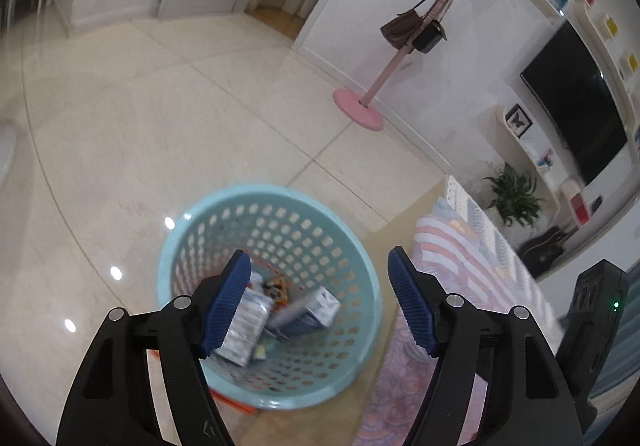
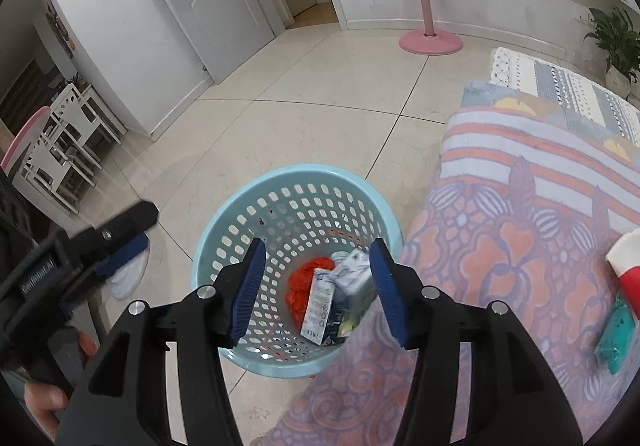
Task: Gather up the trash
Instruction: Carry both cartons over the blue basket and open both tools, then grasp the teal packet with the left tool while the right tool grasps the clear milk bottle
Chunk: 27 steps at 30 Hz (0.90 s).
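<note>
Both grippers are held open and empty above the blue basket [image 2: 298, 205], where collected trash [image 2: 336, 298] lies. A teal item [image 2: 616, 334] is left on the patterned blanket [image 2: 520, 246], right of the basket, nearer the right gripper [image 2: 316, 294] than the left gripper [image 1: 320, 306].

Perforated plastic basket [image 2: 298, 185] (pale blue), glossy tiled floor [image 2: 320, 117], woven cloth rug [image 2: 520, 246]

Trash [image 1: 256, 322] in basket [image 1: 280, 201] blurred, partly behind jaws, teal packet [image 2: 616, 338] smeared, red-white container [image 2: 630, 266] cut off.
</note>
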Each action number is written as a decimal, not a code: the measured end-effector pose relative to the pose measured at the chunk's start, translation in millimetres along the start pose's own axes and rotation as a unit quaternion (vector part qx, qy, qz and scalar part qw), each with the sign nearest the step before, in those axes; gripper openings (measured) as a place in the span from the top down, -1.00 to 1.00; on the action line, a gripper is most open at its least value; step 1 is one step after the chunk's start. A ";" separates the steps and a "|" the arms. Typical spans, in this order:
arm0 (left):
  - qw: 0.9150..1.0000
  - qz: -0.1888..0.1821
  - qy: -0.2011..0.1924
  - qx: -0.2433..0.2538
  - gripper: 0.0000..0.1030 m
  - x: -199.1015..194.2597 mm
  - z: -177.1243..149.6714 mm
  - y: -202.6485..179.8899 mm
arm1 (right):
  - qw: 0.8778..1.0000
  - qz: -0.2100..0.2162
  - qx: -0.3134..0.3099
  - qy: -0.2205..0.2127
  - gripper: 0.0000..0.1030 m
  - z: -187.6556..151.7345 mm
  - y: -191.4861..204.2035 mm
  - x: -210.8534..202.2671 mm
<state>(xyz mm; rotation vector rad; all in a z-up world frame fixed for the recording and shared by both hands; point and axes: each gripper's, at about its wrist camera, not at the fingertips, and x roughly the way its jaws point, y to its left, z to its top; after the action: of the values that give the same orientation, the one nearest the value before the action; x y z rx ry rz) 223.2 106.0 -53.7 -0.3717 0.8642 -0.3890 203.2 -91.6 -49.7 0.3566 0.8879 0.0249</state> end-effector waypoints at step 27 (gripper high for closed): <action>0.952 -0.168 0.085 0.242 -0.35 42.1 -122.6 -216.4 | 0.968 -0.186 0.109 -0.131 -0.12 -54.7 -199.9 -196.0</action>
<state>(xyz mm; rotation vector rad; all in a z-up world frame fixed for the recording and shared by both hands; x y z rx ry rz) 112.9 -120.8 -53.6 -0.0254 0.8408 -0.9384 12.0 -296.4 3.7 0.3840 0.6838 -0.4608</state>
